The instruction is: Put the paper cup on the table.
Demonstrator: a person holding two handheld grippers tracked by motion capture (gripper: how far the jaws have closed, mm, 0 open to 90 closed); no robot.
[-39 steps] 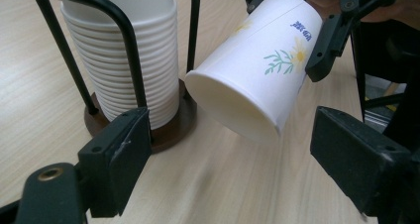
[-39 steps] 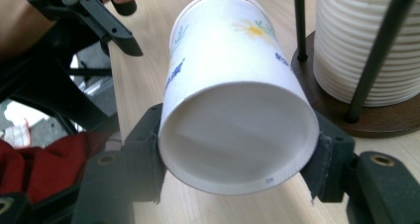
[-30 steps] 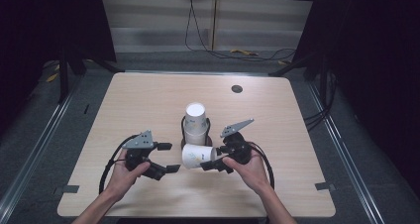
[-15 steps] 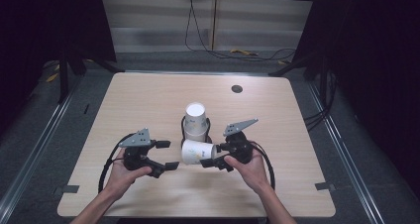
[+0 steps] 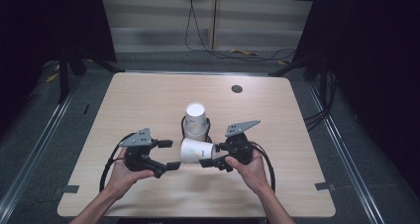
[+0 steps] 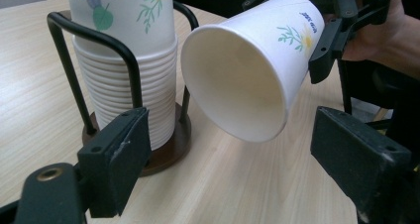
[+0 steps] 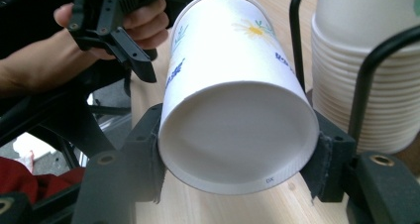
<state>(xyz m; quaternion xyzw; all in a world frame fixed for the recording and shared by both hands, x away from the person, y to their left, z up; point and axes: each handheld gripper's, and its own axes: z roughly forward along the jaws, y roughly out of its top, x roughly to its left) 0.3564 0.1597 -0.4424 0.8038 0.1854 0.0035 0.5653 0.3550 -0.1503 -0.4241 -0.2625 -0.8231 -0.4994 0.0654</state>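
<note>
A white paper cup (image 5: 194,150) with a flower print is held on its side above the table, its mouth (image 6: 236,78) facing my left gripper. My right gripper (image 5: 211,155) is shut on the cup's base end (image 7: 237,130), with one jaw on each side. My left gripper (image 5: 170,154) is open just left of the cup's mouth, and its jaws stand wide apart without touching the cup (image 6: 237,159). Behind the held cup, a tall stack of matching cups (image 5: 196,119) stands upside down in a black wire holder (image 6: 64,40).
The holder's round base (image 6: 171,144) sits on the light wooden table (image 5: 148,100) near its middle. A small dark disc (image 5: 236,89) lies at the far right. Black cables (image 5: 111,159) trail from both grippers. Dark floor and metal rails surround the table.
The right gripper has carried the cup slightly farther from the front edge. The left gripper has barely moved and stays open.
</note>
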